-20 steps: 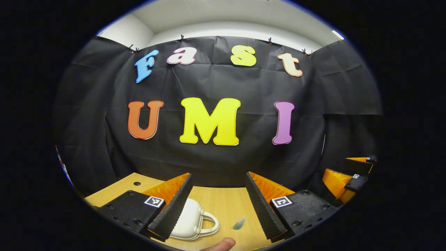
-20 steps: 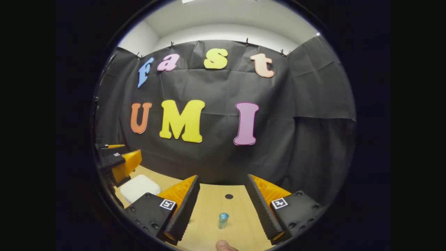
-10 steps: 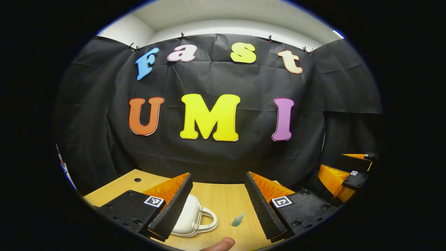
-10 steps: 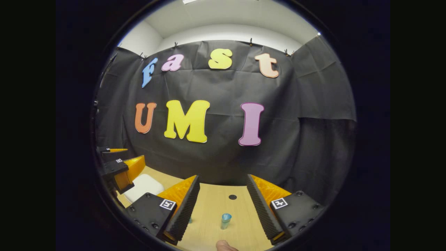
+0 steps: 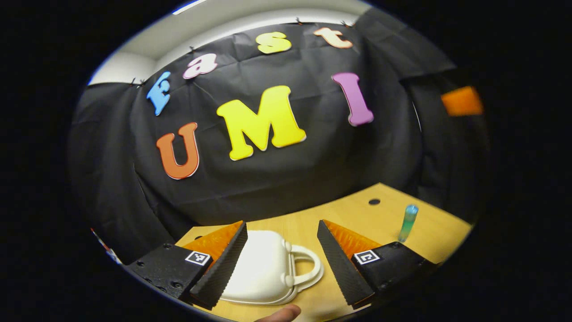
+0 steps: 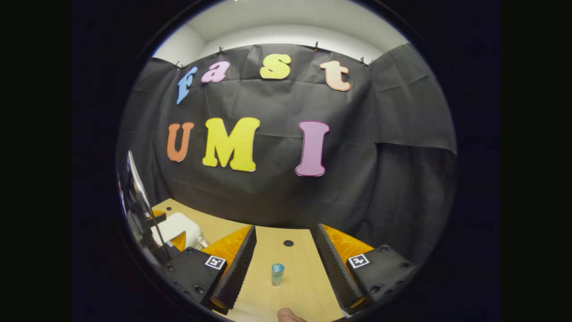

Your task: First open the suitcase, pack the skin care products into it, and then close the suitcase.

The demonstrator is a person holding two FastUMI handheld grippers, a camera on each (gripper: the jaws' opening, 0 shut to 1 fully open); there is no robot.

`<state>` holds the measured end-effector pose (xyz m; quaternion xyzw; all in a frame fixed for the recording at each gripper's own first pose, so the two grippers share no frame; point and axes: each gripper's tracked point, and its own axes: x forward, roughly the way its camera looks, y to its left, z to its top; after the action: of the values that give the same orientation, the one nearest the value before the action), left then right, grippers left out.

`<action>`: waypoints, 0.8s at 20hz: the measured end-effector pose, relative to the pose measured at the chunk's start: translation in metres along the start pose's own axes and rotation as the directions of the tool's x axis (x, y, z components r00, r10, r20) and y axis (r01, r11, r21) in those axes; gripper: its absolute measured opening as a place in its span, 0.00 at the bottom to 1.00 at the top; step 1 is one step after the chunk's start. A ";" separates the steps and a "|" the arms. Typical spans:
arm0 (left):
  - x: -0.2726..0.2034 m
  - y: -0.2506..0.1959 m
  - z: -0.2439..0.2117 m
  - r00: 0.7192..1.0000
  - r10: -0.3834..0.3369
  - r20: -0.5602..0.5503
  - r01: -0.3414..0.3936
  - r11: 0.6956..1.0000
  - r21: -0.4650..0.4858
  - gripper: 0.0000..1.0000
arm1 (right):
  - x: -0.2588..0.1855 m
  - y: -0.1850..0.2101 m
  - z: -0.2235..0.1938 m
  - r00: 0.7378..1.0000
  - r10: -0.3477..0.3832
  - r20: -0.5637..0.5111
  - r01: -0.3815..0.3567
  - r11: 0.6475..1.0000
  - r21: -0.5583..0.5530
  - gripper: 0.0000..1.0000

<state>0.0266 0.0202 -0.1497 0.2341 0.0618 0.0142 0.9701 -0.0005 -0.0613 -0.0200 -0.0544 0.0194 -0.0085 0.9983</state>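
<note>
- Suitcase (image 5: 263, 268): one, small, white, hard-shelled with rounded corners, lying flat and closed on the wooden table (image 5: 357, 214); its loop handle (image 5: 308, 268) points toward the bottle side
- Skin care bottle (image 6: 277, 273): one in view, a slim translucent blue-green tube, standing upright on the table, well apart from the suitcase
- Left gripper (image 5: 281, 264): jaws spread wide, holding nothing, poised above the suitcase, with the case's handle end between the two fingers and no contact evident
- Right gripper (image 6: 283, 264): jaws spread wide, holding nothing, aimed at the bottle, which stands ahead between the two fingers and clear of both
- Handling, suitcase: judged light and rigid with a smooth, likely slippery shell; the handle or the lid edge beside it offers the surest purchase for opening; the latch type cannot be determined
- Handling, bottle: judged light, stiff and easily toppled because it is tall and narrow; grip it at mid-body with both pads square to its sides
- Task status: the suitcase is not yet open and the bottle is not yet packed
</note>
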 end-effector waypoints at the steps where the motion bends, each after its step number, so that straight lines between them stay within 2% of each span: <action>1: 0.005 -0.008 -0.015 1.000 -0.005 -0.015 0.006 0.998 0.066 0.97 | -0.001 -0.010 -0.003 1.000 -0.015 -0.008 0.015 1.000 0.002 0.80; 4: 0.019 -0.028 -0.057 0.998 -0.017 -0.066 0.032 0.972 0.233 0.97 | -0.003 -0.043 -0.016 0.997 -0.067 -0.029 0.068 0.998 0.010 0.79; 7: 0.034 -0.039 -0.101 0.989 0.011 -0.145 0.048 0.919 0.390 0.96 | 0.000 -0.070 -0.033 0.993 -0.102 -0.062 0.104 0.994 0.018 0.81; 11: 0.056 -0.044 -0.125 0.979 0.065 -0.193 0.055 0.828 0.558 0.94 | 0.005 -0.098 -0.055 0.987 -0.124 -0.107 0.130 0.990 0.050 0.81; 12: 0.058 -0.044 -0.130 0.975 0.098 -0.199 0.040 0.804 0.593 0.94 | 0.005 -0.104 -0.062 0.986 -0.121 -0.116 0.129 0.990 0.060 0.81; 14: 0.071 -0.047 -0.133 0.971 0.128 -0.202 0.043 0.737 0.675 0.92 | 0.005 -0.113 -0.072 0.986 -0.120 -0.120 0.129 0.989 0.072 0.81; 15: 0.073 -0.047 -0.138 0.966 0.135 -0.219 0.057 0.718 0.693 0.76 | 0.005 -0.117 -0.076 0.986 -0.113 -0.121 0.123 0.989 0.077 0.81; 16: 0.078 -0.042 -0.142 0.963 0.140 -0.231 0.065 0.709 0.702 0.66 | 0.006 -0.118 -0.081 0.986 -0.106 -0.125 0.117 0.990 0.082 0.80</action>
<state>0.0864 0.0510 -0.3032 0.5829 0.1880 0.0411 0.7894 0.0001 -0.1870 -0.0876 -0.0103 0.0761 -0.0685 0.9947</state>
